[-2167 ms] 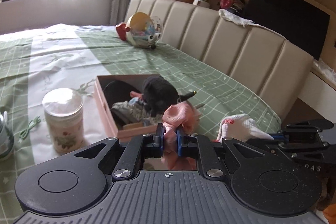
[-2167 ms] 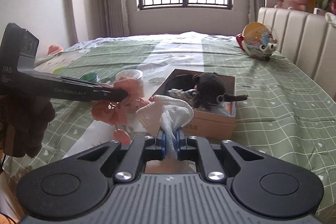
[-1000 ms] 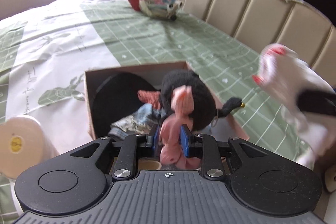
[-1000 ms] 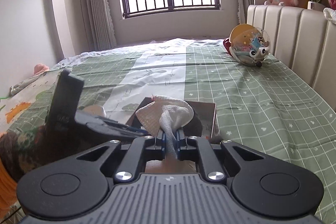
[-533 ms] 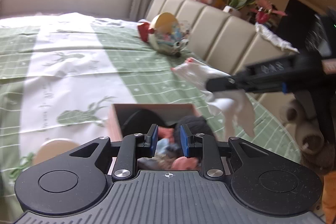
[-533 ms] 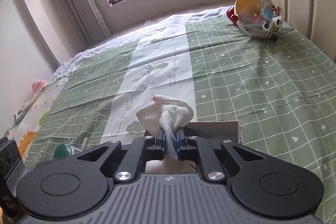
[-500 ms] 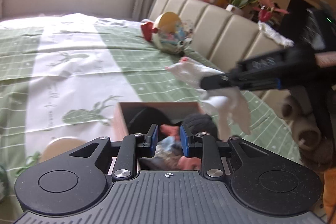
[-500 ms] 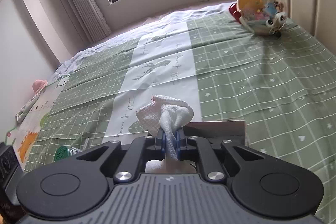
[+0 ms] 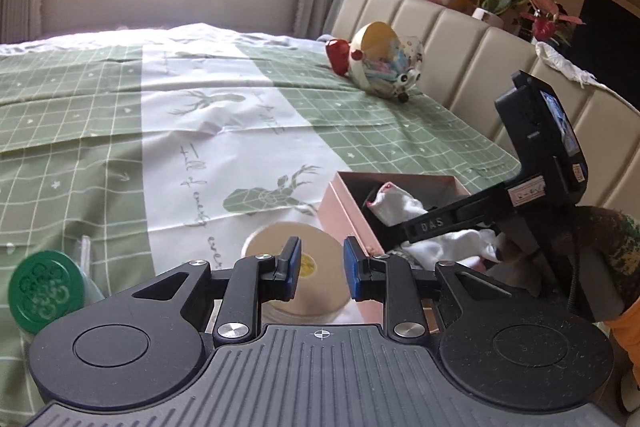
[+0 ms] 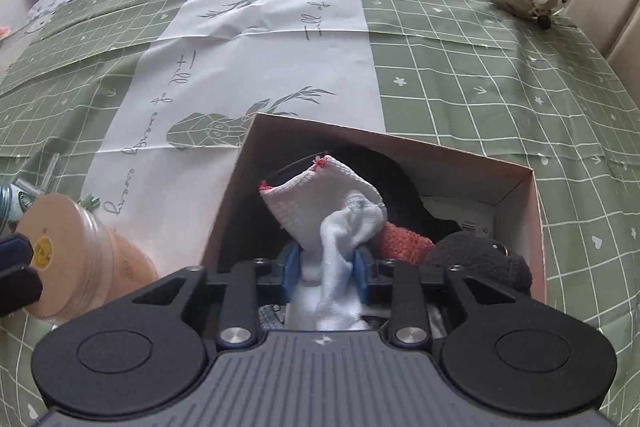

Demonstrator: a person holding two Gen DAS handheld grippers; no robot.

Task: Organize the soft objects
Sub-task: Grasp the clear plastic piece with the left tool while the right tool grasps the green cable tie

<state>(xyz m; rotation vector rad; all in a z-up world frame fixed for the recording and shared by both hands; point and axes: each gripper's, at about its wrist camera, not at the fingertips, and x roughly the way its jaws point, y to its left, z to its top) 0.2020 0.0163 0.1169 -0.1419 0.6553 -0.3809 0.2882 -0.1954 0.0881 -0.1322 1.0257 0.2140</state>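
Right wrist view: right gripper (image 10: pixel 326 269) is pointing down into the pink box (image 10: pixel 536 227), jaws opening w/ the white sock (image 10: pixel 340 223) between them; blue pads are sitting at the sock's sides, and whether they are pressing on it can't be told. Sock is lying inside the box, over a black round item, w/ an orange knit piece (image 10: pixel 404 239) and a dark plush (image 10: pixel 476 263) just beside it on the right. Box is sitting on a green-and-white check cloth (image 10: pixel 460 75). A tan-lidded jar (image 10: pixel 60 251) is standing left of the box.

Left wrist view: left gripper (image 9: pixel 320 267) is hovering spread w/ nothing between its pads, above the jar lid. A green-lidded jar (image 9: pixel 46 291) is standing at far left. A gloved hand (image 9: pixel 592 267) is holding the right gripper over the box.
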